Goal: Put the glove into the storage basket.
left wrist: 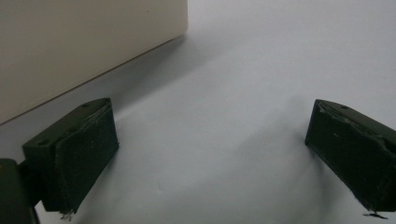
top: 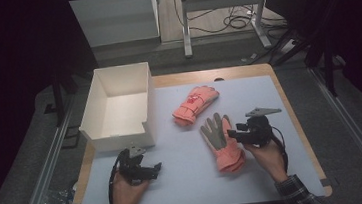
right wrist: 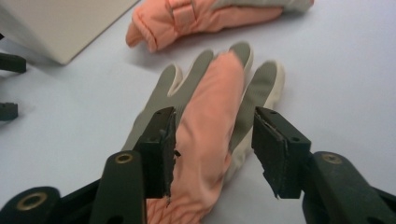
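On the pale mat (top: 276,173), 2 orange gloves; no legible writing, far glove (top: 195,104) shows a red mark, unreadable. Right gripper (right wrist: 212,149) has jaws spread wide, straddling the near glove (right wrist: 210,135), nothing held. Left gripper (left wrist: 210,154) gapes empty over bare mat, just beside white box (top: 119,105).

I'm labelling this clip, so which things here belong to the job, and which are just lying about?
Likely in the job:
- nearer pink fabric glove, grey palm up
- farther pink fabric glove
- open white rectangular box
- right gripper, jaws open at the nearer glove
- left gripper, open

Lying about:
- black floor cables
- white metal frame
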The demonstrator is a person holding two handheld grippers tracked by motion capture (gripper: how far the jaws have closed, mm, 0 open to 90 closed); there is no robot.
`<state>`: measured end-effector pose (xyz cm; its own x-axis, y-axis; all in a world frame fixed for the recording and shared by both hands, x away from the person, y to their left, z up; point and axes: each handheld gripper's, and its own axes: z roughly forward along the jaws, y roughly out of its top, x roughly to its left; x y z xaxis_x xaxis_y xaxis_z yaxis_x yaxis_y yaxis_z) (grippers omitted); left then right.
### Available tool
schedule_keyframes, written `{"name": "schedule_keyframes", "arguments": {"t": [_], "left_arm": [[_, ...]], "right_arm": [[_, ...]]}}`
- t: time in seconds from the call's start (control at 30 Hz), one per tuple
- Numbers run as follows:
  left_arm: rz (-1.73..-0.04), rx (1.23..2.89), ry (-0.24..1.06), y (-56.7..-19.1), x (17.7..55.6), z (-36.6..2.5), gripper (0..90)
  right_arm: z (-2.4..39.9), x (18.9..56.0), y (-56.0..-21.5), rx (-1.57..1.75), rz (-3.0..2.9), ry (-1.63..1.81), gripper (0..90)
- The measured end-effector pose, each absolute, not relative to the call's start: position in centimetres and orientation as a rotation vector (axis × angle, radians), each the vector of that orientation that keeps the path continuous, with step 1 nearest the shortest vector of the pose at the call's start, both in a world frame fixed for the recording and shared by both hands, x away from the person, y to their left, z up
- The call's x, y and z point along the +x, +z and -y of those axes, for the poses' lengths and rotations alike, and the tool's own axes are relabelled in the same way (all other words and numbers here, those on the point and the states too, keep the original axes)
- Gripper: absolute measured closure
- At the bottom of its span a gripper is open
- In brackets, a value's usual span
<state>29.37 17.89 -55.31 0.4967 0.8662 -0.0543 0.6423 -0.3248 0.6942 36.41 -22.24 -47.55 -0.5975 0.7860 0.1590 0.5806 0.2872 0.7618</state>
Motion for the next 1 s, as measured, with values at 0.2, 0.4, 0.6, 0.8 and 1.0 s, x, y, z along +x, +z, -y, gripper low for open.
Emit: {"name": "schedule_keyframes", "arguments": {"t": [0.2, 0.4, 0.6, 0.8, 1.0], "left_arm": [[-1.235, 2.076, 0.432, -55.3, 29.4, -17.9, 2.1], [-1.234, 2.075, 0.432, -55.3, 29.4, -17.9, 2.1], [-1.234, 2.074, 0.432, -55.3, 29.4, -17.9, 2.1], [-1.233, 2.076, 0.433, -55.3, 29.4, -17.9, 2.1], [-1.232, 2.08, 0.43, -55.3, 29.4, -17.9, 2.1]], "right_arm": [[21.1, 39.2, -46.3, 1.235, -2.341, 1.194, 49.4], [19.0, 42.2, -44.9, 1.179, -2.364, 1.181, 56.4], [16.7, 44.6, -44.2, 1.12, -2.407, 1.157, 63.8], [13.6, 48.0, -44.4, 1.071, -2.463, 1.104, 71.0], [11.5, 50.8, -45.1, 1.055, -2.487, 1.057, 66.6]]}}
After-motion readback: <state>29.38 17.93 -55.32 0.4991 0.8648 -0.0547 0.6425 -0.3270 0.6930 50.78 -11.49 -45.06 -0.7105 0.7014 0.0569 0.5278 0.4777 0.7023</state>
